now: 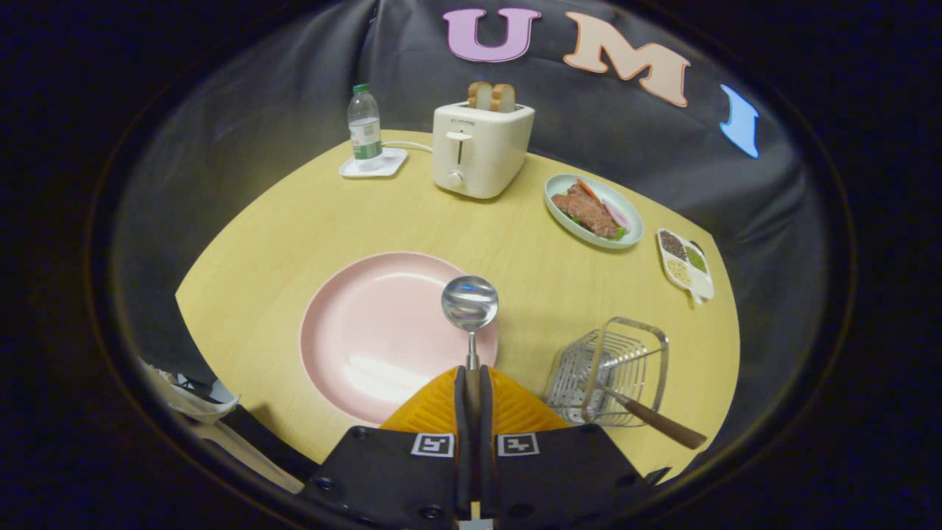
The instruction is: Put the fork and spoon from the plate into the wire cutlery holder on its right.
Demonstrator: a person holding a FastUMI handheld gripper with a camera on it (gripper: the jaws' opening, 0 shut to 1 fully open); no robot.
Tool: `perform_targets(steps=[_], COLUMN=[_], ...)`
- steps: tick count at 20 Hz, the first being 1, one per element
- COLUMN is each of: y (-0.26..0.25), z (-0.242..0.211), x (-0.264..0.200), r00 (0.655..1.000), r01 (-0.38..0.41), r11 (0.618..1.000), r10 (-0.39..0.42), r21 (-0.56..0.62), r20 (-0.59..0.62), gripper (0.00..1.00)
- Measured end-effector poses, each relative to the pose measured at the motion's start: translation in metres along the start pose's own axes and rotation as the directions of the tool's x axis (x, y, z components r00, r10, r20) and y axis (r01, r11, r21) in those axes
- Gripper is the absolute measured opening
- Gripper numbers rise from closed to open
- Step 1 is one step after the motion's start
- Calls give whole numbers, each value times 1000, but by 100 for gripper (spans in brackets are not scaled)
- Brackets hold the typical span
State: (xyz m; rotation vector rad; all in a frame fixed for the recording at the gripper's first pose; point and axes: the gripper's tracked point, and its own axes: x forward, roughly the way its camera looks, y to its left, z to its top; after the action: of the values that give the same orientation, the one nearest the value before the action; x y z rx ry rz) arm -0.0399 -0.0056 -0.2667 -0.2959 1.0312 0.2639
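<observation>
My gripper [472,383] is shut on the handle of a metal spoon [469,303], whose round bowl sticks out ahead of the fingers, raised over the right part of the pink plate [375,331]. No cutlery lies on the plate itself. To the right of the plate stands the wire cutlery holder [611,368]. A fork [651,419] with a brown wooden handle leans inside it, handle pointing out toward the table's near right edge.
Beyond the plate stands a white toaster [478,151] with two bread slices. A water bottle [364,125] on a white coaster is to its left. A plate of food [595,210] and a divided condiment dish [684,265] sit beyond the holder.
</observation>
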Motion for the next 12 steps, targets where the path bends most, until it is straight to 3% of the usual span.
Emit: perform_targets(steps=[12], y=[-78], z=[-10], x=[-30], r00=[995], r01=[-11], r11=[996], r10=[2], r21=[-87], r20=[-99], gripper=[7])
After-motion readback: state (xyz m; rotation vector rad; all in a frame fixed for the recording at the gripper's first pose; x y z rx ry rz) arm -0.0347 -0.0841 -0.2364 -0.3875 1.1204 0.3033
